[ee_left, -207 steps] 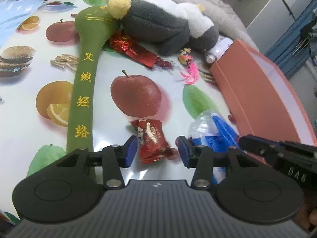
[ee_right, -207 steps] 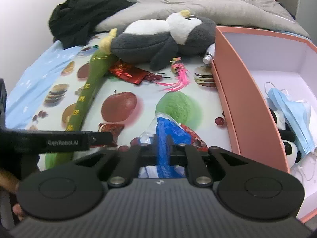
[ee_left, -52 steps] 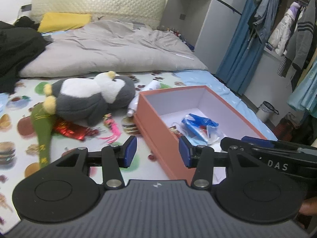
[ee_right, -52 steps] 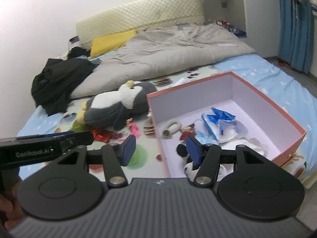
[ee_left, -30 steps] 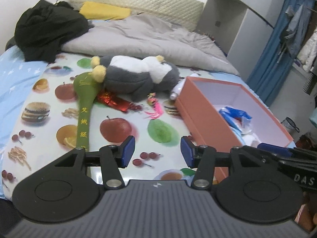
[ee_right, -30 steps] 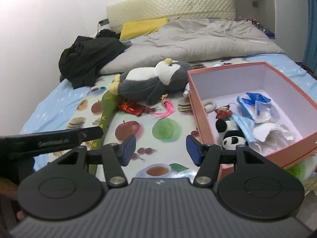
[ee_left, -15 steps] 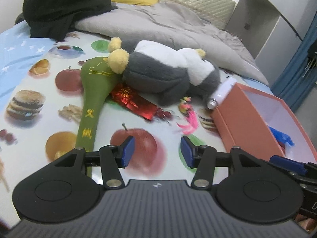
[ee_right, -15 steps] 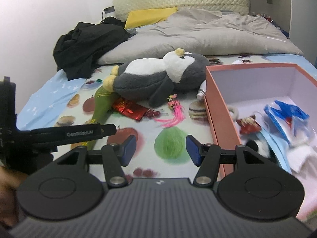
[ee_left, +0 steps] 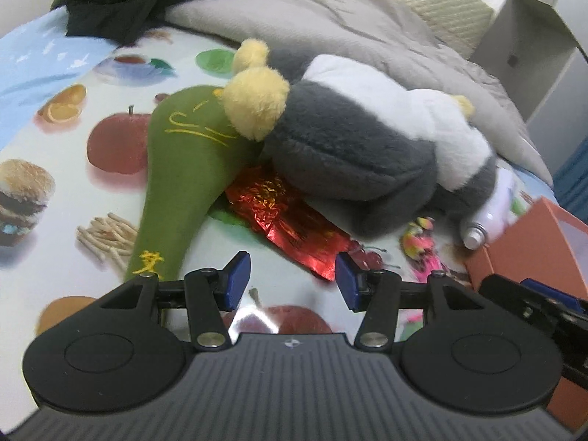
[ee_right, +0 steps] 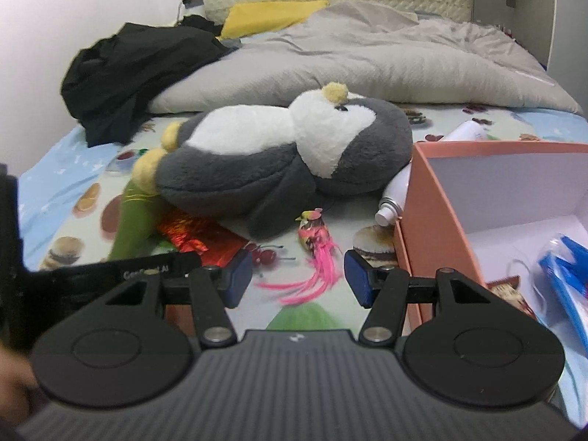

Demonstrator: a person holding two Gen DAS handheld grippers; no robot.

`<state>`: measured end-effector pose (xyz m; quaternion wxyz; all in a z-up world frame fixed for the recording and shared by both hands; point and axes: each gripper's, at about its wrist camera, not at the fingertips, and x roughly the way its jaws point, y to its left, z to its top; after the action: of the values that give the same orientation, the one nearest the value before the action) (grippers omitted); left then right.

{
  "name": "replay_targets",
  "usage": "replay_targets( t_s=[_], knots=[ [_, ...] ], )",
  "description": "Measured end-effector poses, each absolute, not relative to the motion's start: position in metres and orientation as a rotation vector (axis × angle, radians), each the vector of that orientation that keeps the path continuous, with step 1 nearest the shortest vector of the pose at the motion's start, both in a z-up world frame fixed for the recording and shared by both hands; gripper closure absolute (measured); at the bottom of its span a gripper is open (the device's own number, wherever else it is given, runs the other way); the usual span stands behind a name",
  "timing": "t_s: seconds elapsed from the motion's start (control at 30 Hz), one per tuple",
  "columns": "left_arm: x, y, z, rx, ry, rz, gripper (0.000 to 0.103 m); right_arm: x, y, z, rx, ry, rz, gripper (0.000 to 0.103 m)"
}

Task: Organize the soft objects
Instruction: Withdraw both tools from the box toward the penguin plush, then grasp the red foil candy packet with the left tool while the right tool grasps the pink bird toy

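A grey and white penguin plush [ee_left: 352, 154] [ee_right: 279, 158] lies on the fruit-print sheet [ee_left: 66, 169], its yellow feet on a long green cloth mallet [ee_left: 183, 169] [ee_right: 134, 220]. A red foil packet [ee_left: 290, 220] [ee_right: 198, 237] sticks out from under the plush. My left gripper [ee_left: 293, 281] is open and empty, just short of the packet's near end. My right gripper [ee_right: 297, 277] is open and empty over a pink tasselled charm [ee_right: 318, 253]. The orange box [ee_right: 430, 228] [ee_left: 529, 253] stands at the right with a blue plastic bag [ee_right: 566, 275] inside.
A white spray bottle [ee_right: 400, 194] [ee_left: 488, 217] lies against the box's far corner. A grey duvet [ee_right: 367, 62] and black clothes [ee_right: 136, 70] fill the back of the bed. The left gripper's body [ee_right: 92, 279] shows at the lower left of the right wrist view.
Both grippers have come forward and down toward the plush and the items in front of it, which now fill the views. The jaws stay equally wide. Nothing was picked up.
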<state>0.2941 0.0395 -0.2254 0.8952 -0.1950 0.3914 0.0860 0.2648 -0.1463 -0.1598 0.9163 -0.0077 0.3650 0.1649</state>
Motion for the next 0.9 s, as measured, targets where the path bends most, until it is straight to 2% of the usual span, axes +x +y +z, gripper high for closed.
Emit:
replay_targets(
  t_s=[0.53,0.73,0.77,0.83,0.9],
  knots=[
    [0.329,0.038,-0.239,-0.433,0.743,0.366,0.046,0.339,-0.127,-0.201,-0.002,0.816,0.29,0.05],
    [0.332,0.036,-0.241,-0.427,0.721,0.414,0.048,0.35,-0.121,-0.214,-0.015,0.84,0.281,0.057],
    [0.333,0.035,-0.241,-0.427,0.719,0.415,0.051,0.351,-0.12,-0.216,-0.019,0.848,0.279,0.063],
    [0.332,0.038,-0.242,-0.43,0.721,0.419,0.065,0.353,-0.121,-0.219,-0.015,0.858,0.286,0.068],
    [0.331,0.043,-0.243,-0.441,0.719,0.403,0.068,0.354,-0.121,-0.22,-0.014,0.858,0.296,0.07]
  ],
)
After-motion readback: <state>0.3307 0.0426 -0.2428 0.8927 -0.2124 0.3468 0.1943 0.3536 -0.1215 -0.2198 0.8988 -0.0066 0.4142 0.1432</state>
